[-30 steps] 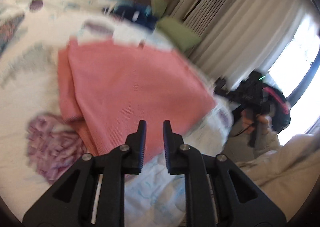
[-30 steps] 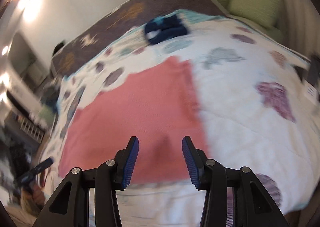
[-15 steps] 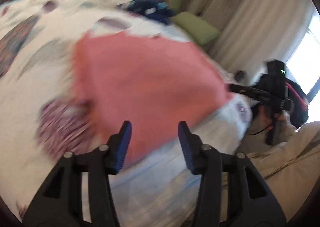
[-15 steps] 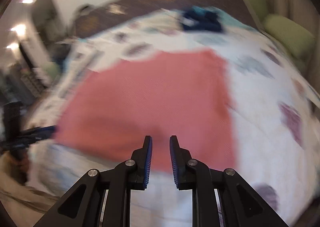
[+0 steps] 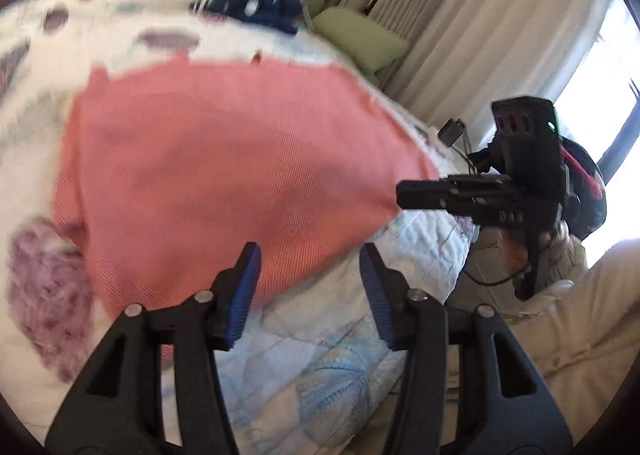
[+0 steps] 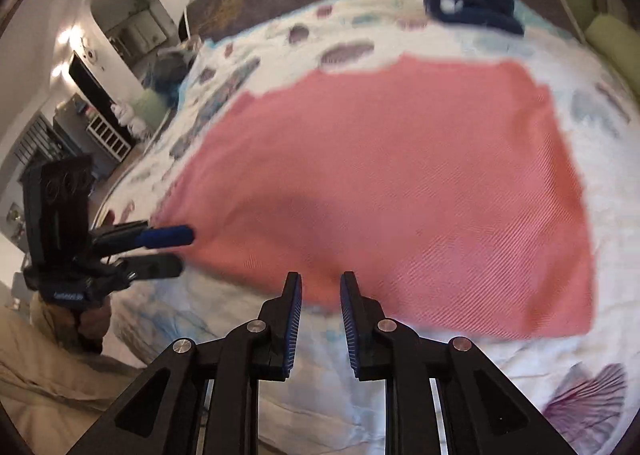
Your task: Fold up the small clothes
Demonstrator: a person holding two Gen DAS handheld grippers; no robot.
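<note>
While the pink cloth [image 6: 400,191] lay flat on the patterned quilt [image 6: 520,371], left gripper [image 5: 308,287] hovered wide apart at its near edge; right gripper [image 6: 318,315] had a narrow gap, holding nothing

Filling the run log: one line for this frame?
left gripper: open, empty | right gripper: open, empty | pink cloth: flat on bedspread

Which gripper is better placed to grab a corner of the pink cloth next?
Left, probably. The left gripper is open, with its fingers above and below a near corner of the pink cloth. The right gripper has narrow jaws at the near edge; its grip is unclear.
</note>
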